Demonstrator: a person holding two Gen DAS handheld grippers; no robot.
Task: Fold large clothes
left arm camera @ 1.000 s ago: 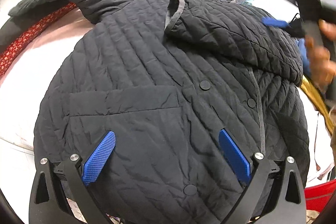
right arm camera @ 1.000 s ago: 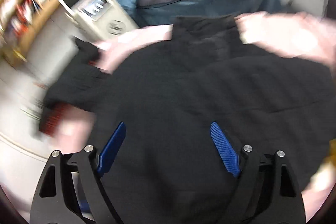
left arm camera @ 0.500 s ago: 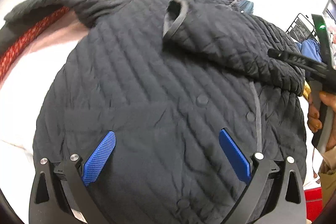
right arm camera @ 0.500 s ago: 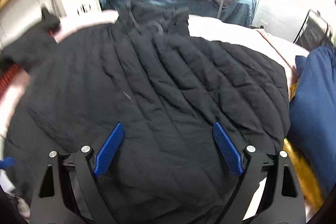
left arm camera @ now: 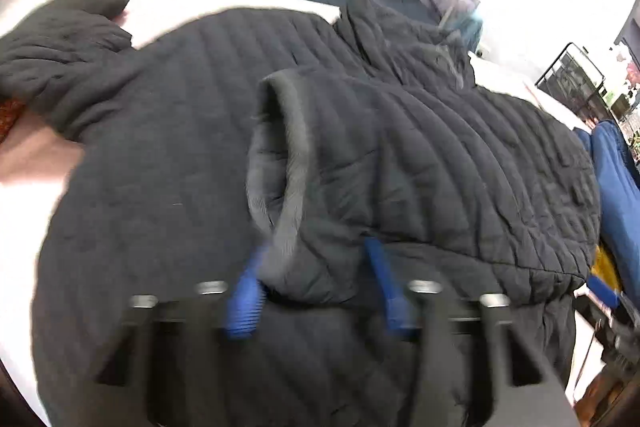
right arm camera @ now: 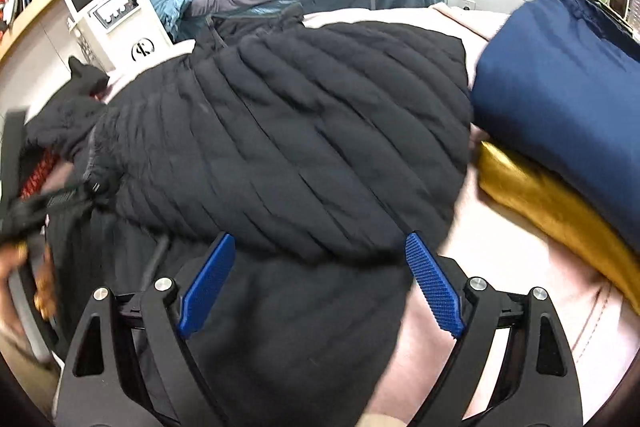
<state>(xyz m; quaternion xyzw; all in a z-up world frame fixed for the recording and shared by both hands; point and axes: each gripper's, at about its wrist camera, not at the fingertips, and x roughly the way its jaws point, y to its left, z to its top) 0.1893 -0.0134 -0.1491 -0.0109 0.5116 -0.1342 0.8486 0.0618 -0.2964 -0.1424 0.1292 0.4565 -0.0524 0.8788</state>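
Black quilted jacket (left arm camera: 168,163) spread over pink bed cover (right arm camera: 532,287). Left gripper (left arm camera: 312,283) closing around folded-in sleeve cuff (left arm camera: 288,195), probably for repositioning. Right gripper (right arm camera: 320,283) held apart above jacket, empty.

Black quilted jacket (left arm camera: 168,155) spread flat across pale pink bed, covering most of it; stitched channels run diagonally; one sleeve (left arm camera: 460,163) folded inward across body, grey ribbed cuff (left arm camera: 290,187) lying open near middle; other sleeve (left arm camera: 60,51) stretched out toward bed's far left corner; collar toward far edge; hem toward near edge; fabric lightly wrinkled.
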